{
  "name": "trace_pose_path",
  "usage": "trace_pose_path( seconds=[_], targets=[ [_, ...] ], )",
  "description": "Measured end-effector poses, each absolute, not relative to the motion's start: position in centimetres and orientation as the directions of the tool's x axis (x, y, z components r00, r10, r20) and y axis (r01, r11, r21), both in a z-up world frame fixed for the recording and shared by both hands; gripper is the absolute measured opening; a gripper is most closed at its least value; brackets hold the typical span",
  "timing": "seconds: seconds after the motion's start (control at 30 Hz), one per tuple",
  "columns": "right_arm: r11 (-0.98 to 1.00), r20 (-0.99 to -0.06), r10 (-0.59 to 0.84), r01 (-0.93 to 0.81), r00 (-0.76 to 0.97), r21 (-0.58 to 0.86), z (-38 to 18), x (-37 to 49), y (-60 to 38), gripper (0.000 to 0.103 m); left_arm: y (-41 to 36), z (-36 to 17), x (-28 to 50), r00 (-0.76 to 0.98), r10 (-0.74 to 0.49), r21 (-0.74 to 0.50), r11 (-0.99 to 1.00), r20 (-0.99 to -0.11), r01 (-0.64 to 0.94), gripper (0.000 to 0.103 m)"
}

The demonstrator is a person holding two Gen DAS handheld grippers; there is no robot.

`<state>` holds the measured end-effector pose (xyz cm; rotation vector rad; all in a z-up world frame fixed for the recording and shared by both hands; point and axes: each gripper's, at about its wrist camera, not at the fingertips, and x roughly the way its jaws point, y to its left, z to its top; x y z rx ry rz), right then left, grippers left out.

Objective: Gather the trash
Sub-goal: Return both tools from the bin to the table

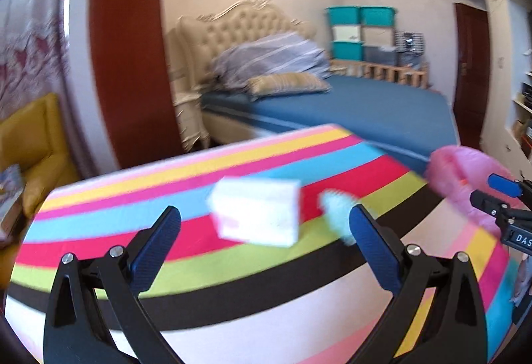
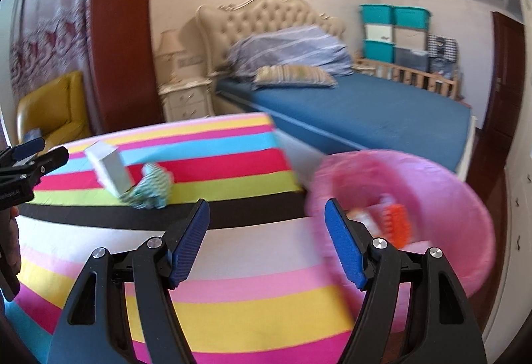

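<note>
A white rectangular box (image 1: 256, 214) lies on the striped tablecloth (image 1: 199, 264), just beyond my left gripper (image 1: 266, 219), which is open wide with nothing between its fingers. A crumpled teal wrapper (image 1: 335, 211) sits right of the box, near the right fingertip. In the right wrist view the box (image 2: 109, 171) and wrapper (image 2: 149, 189) lie far left. My right gripper (image 2: 266, 209) is open and empty over the cloth. To its right is a pink-lined bin (image 2: 449, 197) holding orange and white trash (image 2: 394, 221). The motion blurs both views.
Beyond the table are a blue-sheeted bed (image 2: 365, 111) with pillows, a cream nightstand (image 2: 186, 97), a yellow armchair (image 1: 36, 144) at the left and a red-brown wooden post (image 1: 129, 48). Each gripper shows at the edge of the other's view: the right gripper (image 1: 493, 192), the left gripper (image 2: 36, 151).
</note>
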<state>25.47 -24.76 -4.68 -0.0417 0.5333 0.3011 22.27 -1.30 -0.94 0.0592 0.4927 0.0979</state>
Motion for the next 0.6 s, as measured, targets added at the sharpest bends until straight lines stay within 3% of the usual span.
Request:
trace_pose_path(
  seconds=[0.2, 0.6],
  targets=[
    [0.930, -0.550, 0.302, -0.368, 0.779, -0.010, -5.3, 26.0, -18.8, 0.073, 1.6, -2.5, 21.2, 0.839, 0.147, 0.063, 0.989, -0.524, -0.134, 0.098],
    [0.928, -0.620, 0.274, -0.372, 0.735, -0.031, -5.9, 30.1, -12.1, 0.076, 4.5, -3.6, 20.2, 0.840, 0.158, 0.053, 0.987, -0.518, -0.153, 0.098]
  ],
)
